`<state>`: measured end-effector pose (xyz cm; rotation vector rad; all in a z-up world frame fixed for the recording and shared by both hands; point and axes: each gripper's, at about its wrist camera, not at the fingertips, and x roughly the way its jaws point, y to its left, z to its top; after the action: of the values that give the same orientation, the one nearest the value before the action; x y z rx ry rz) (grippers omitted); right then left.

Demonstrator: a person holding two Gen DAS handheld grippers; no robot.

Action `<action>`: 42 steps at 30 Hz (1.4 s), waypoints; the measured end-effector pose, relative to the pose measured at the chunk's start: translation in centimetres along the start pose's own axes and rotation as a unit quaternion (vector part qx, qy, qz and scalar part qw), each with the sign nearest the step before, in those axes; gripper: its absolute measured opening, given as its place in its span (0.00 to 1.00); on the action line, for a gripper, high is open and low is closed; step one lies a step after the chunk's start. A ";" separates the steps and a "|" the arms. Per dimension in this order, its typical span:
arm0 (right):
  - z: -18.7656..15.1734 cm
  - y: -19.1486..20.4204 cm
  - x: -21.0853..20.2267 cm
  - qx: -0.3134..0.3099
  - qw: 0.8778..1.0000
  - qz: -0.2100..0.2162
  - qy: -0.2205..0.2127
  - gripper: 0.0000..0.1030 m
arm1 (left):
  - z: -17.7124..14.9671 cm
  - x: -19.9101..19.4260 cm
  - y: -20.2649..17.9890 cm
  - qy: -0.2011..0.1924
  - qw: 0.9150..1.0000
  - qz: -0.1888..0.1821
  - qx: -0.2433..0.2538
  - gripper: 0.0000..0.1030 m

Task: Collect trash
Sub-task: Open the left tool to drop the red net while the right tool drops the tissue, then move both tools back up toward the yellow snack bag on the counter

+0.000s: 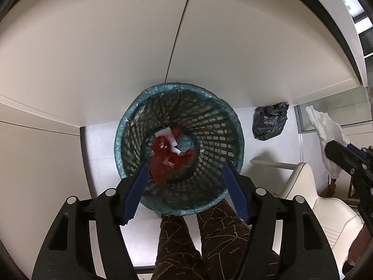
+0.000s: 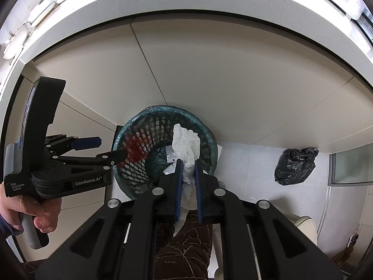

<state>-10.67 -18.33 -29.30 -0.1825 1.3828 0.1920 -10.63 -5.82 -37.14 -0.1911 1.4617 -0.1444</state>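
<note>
A mesh waste basket point(image 1: 234, 128) lined with a teal bag stands on the floor against a cream wall; it also shows in the right wrist view point(image 2: 139, 172). Red plastic trash point(image 1: 166, 157) and a white scrap point(image 1: 166, 132) lie at its bottom. My left gripper point(image 1: 185, 171) is open and empty above the basket, also seen from the side point(image 2: 106, 149). My right gripper point(image 2: 187, 165) is shut on a crumpled white tissue point(image 2: 186, 143) held over the basket's right side. From the left wrist view the tissue point(image 1: 326, 135) hangs at the far right.
A tied black trash bag point(image 1: 270, 121) lies on the white floor right of the basket, also in the right wrist view point(image 2: 295, 166). A cream chair point(image 1: 307, 186) stands at the right. The person's brown patterned trousers point(image 1: 200, 240) are just below the basket. A white counter edge point(image 2: 186, 7) overhangs above.
</note>
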 end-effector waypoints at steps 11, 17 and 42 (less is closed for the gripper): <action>0.6 1.5 0.9 -0.001 1.000 0.023 0.002 0.09 | -0.6 -2.0 1.8 -0.035 0.999 0.020 -0.002 0.93; 1.3 3.4 3.0 -0.011 0.999 0.041 0.014 0.10 | -1.1 -3.8 4.5 -0.041 0.998 0.031 -0.025 0.94; 1.9 4.7 5.6 -0.011 0.998 0.048 0.031 0.61 | -2.2 -7.6 8.4 -0.073 0.993 0.057 -0.071 0.94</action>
<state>-8.97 -13.13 -34.57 -0.1409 1.4528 0.2840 -13.79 3.95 -31.84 -0.2273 1.3342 0.0659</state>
